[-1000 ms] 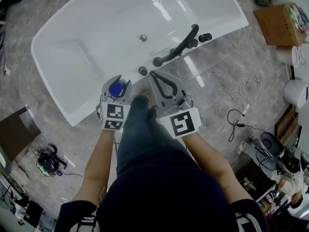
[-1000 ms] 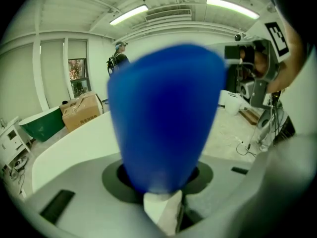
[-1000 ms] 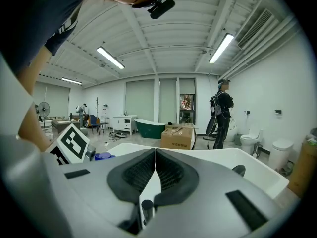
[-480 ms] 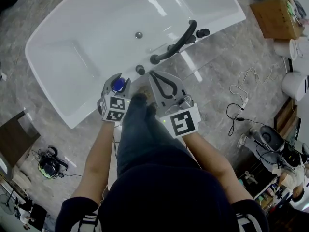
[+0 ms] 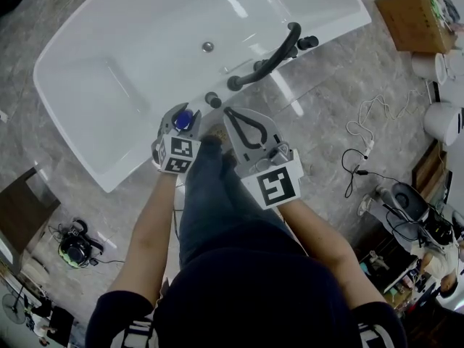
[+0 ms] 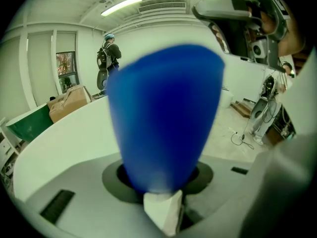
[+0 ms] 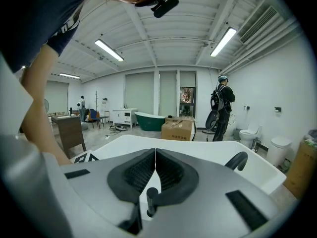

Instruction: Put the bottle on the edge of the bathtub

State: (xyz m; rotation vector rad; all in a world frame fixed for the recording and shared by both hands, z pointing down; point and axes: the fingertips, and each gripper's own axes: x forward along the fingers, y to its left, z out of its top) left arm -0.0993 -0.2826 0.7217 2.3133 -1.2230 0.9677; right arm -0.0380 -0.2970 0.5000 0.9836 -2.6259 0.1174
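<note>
Gripping the blue bottle (image 6: 163, 118) with the left gripper (image 5: 183, 112), jaws pressed in on either side of its body. Hanging right over the near long edge of the bathtub (image 5: 138, 167), about midway along it, just beside a black knob (image 5: 212, 99). Cannot tell whether the base touches the rim yet. Alongside to the right, the right gripper (image 5: 229, 112), jaws shut together on nothing.

Likely trouble from here:
- Letting go with the base off the rim's flat part, or tilted, would probably tip the bottle into the basin or out onto the floor.
- Opening the jaws unevenly could drag it sideways on the slick white surface.
- Drifting toward the knob or the black faucet (image 5: 264, 62) risks a knock.
- Pulling back without lifting clear might catch the top.

Inside the tub: dry by the look of it, nothing but the drain (image 5: 208, 47). Beyond the tub's far right corner, an open cardboard box (image 5: 417, 22) with something at one end, too small to name.
</note>
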